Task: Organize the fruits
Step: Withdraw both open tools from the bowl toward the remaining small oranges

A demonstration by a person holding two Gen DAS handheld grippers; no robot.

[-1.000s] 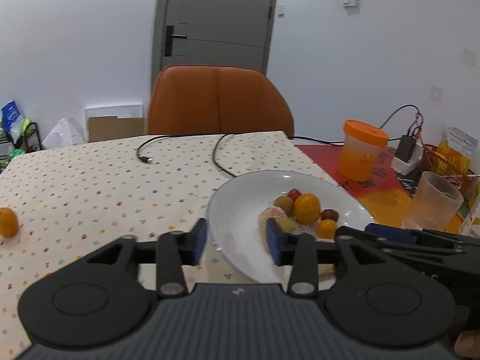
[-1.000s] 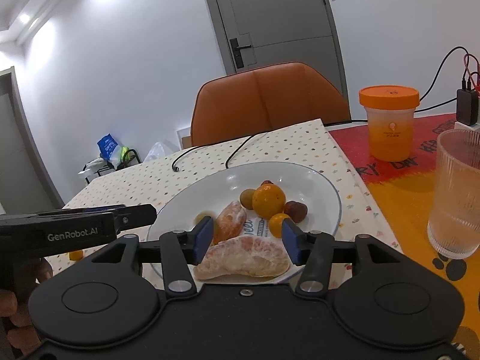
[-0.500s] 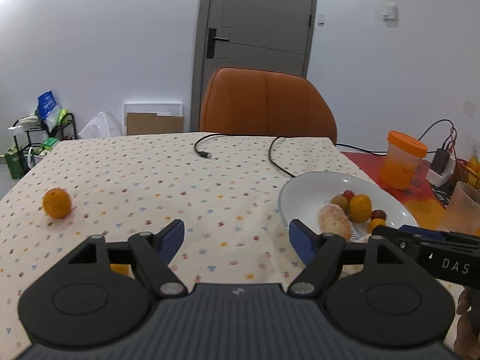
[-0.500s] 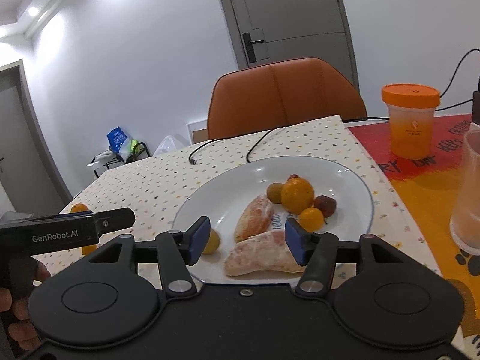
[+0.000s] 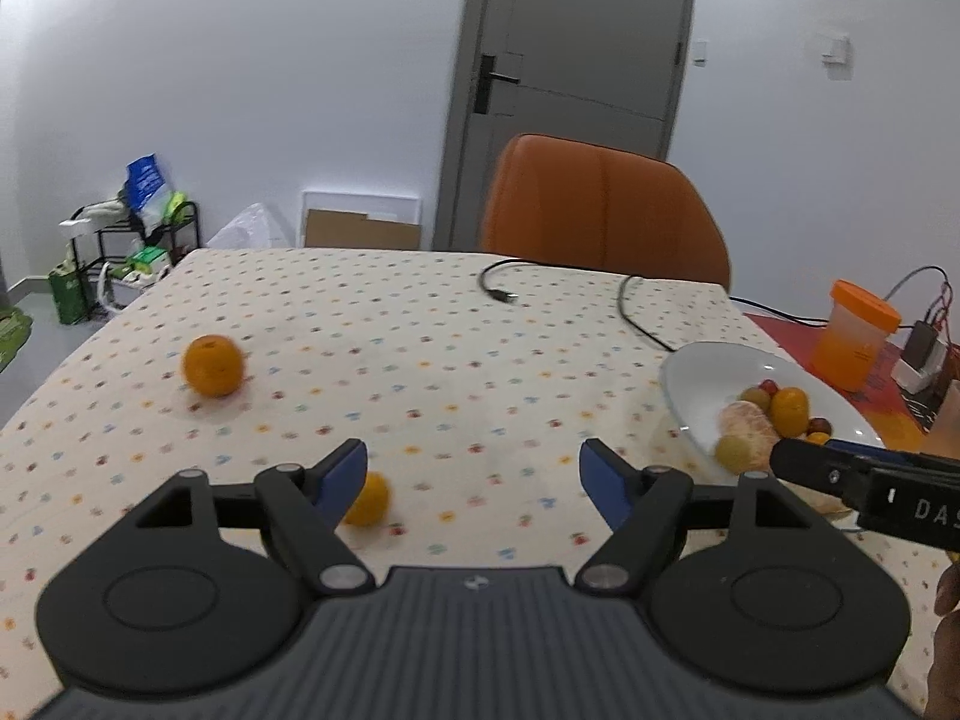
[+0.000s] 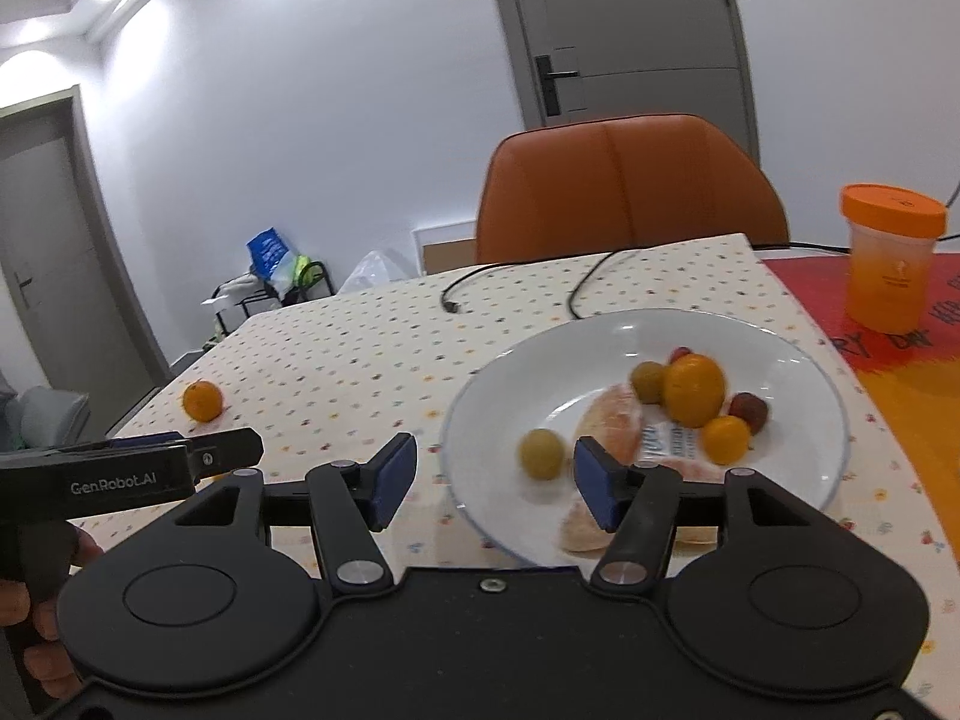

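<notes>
While most of the fruit already sits gathered on the shallow white ceramic plate [image 6: 798,480], two pieces lie loose on the spotted tablecloth [image 5: 420,360]: a round orange mandarin [image 5: 213,365] well out to the left and a small orange kumquat [image 5: 367,499] just beside the inner finger of our left gripper [image 5: 474,474]. We hold that gripper spread wide and empty, low over the cloth, which reads as lining up on the kumquat, the nearer stray. Our right gripper [image 6: 495,480] is likewise parted and carrying nothing, poised at the plate's near rim, where peeled citrus segments [image 6: 612,426], a yellow-green round fruit [image 6: 542,453] and a cluster of small orange and red fruits [image 6: 696,390] rest. Beyond stand an orange-lidded plastic jar [image 6: 888,264] and an orange leather chair [image 6: 630,186].
</notes>
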